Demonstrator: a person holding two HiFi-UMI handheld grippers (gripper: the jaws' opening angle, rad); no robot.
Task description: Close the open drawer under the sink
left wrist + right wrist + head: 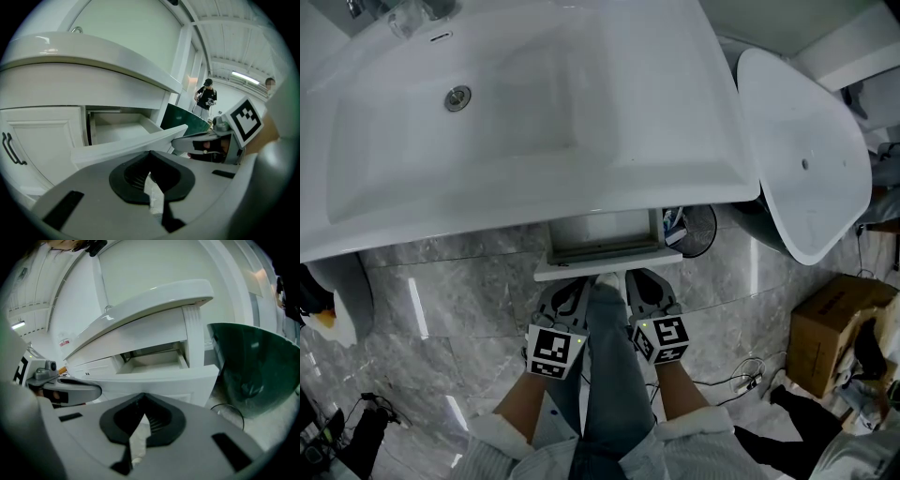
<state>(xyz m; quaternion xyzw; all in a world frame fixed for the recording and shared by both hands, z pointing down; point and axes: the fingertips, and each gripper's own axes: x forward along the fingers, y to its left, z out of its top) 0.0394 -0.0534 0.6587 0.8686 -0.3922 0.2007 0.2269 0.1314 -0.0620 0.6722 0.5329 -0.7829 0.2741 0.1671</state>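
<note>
The big white sink (516,122) hid most of the open drawer (605,270) from above. Only the drawer's front edge and a bit of its inside stuck out under the sink. So the rails and the back of the drawer could not be seen, and nobody could tell if something was in the way back there.

The drawer was pulled out quite far. If one side got pushed harder than the other, it could go crooked and get stuck.

A leg in jeans (609,375) was between the two grippers, very close to the drawer front. It might get bumped.

The left gripper (572,284) and the right gripper (642,277) were both just in front of the drawer. The fingers of each were clenched together with nothing held in them. It was hard to tell if they touched the drawer front or stopped just short of it. The front looked smooth, so closed fingers could slip off it when pushing.

Some small blue and white things (673,225) sat at the right end of the drawer. They were too small to name. If they stuck up, they could catch under the sink.
</note>
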